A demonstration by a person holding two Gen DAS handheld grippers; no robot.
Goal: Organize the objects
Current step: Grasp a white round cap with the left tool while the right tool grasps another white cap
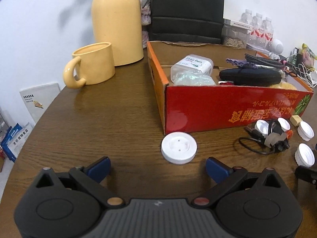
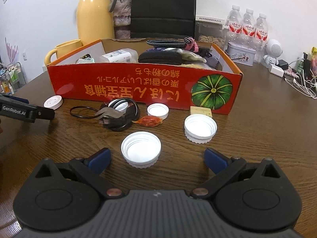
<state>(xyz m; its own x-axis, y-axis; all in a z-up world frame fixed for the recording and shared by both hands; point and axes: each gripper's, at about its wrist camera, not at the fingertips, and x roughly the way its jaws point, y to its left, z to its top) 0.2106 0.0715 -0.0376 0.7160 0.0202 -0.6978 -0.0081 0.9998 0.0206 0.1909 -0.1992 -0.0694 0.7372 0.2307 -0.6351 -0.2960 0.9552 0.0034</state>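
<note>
- On our far left stand a yellow mug point(image 1: 93, 64) and, behind it, a tall yellow thermos point(image 1: 116, 21), both on the wooden table point(image 1: 99, 119).
- Our left gripper point(image 1: 157, 169) hangs low over the table with its blue fingertips point(image 1: 100, 168) spread wide and nothing between them.
- A flat white disc point(image 1: 179, 147) lies just ahead of that gripper, just beside the near corner of the red cardboard box point(image 1: 227, 109).
- The box already holds a clear plastic case point(image 1: 193, 64), a black pouch point(image 1: 249, 77) and a braided cable point(image 1: 263, 60).
- In front of the box we see a coiled black cord point(image 2: 116, 115) lying over one white cap, an orange wrapper point(image 2: 149, 121) and a small tan block point(image 2: 201, 111).
- Our right gripper point(image 2: 156, 159) is also spread open and empty; an upturned white cap point(image 2: 141, 148) sits between its fingertips without touching either.
- A second upturned cap point(image 2: 200, 128) lies near it to the right, and a smaller one point(image 2: 158, 111) rests close to the box.
- Water bottles point(image 2: 247, 23) stand at the back right.
</note>
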